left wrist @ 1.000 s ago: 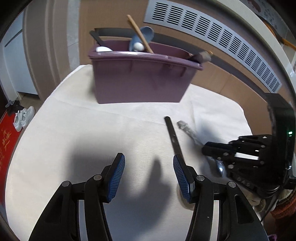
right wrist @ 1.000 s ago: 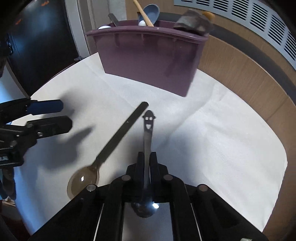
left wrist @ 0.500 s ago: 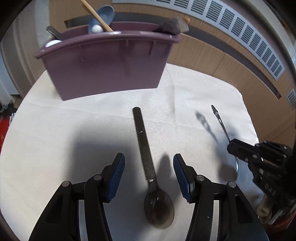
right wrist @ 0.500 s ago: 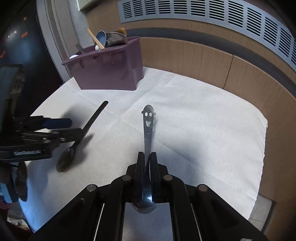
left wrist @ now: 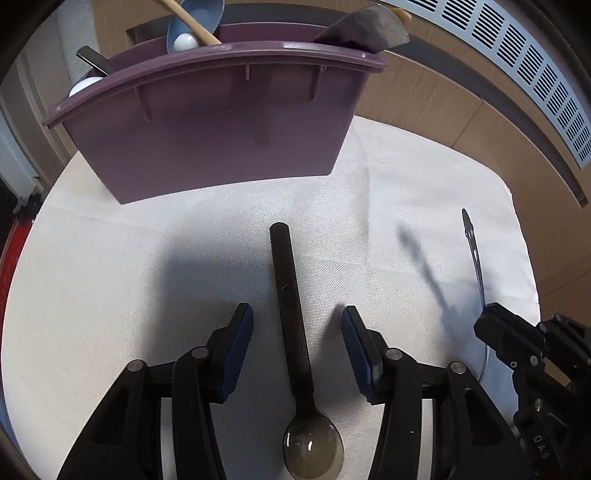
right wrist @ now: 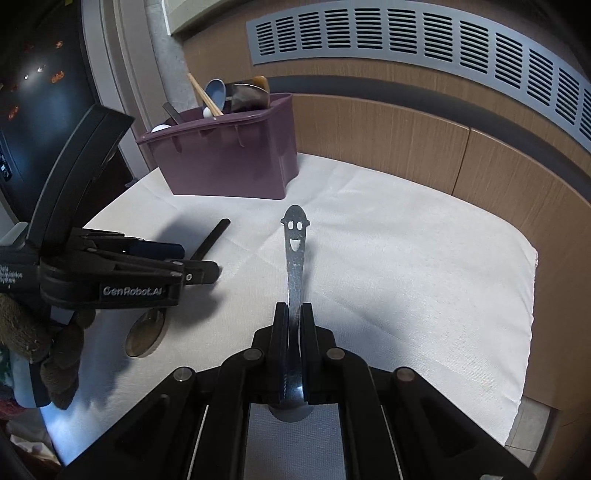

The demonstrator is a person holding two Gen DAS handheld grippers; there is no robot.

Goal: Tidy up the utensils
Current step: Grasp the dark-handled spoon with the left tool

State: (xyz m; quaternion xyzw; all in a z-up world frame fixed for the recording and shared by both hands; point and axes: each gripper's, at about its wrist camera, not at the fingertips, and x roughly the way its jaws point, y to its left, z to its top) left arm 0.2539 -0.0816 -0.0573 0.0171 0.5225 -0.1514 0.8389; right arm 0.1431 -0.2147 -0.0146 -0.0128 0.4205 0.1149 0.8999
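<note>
On the white cloth-covered surface [left wrist: 424, 192] sits a dark translucent plastic spoon with a long black handle [left wrist: 291, 325], lying flat with its bowl toward the camera and its handle pointing at the purple plastic utensil bin [left wrist: 221, 122] near the back edge. Left claw [left wrist: 297, 347] is hovering right over that spoon, one blue-padded finger [left wrist: 236, 350] on each side of the handle, and the jaws are closing in, but the pads aren't touching it, there's visible cloth on both sides. Right claw [right wrist: 294, 325] is clamped tight on a shiny metal spoon with a smiley face cut into its handle end [right wrist: 294, 254], gripping it low on the handle near the bowl, so the smiley end sticks up and forward off the cloth. From the left wrist view you can see that same metal spoon edge-on at the far right, poking out of the black fingers, well apart from the plastic one. The bin already holds a bunch of stuff: a wooden stick-like handle [left wrist: 186, 20], a blue-grey spoon bowl [left wrist: 207, 14], a dark scoop-shaped thing [left wrist: 365, 27] at the right corner and a couple of white round bits. A brown knitted glove [right wrist: 55, 354] holds the left tool, seen in the right wrist view. Behind the surface there's wood paneling with a grey slatted vent [right wrist: 443, 51].
</note>
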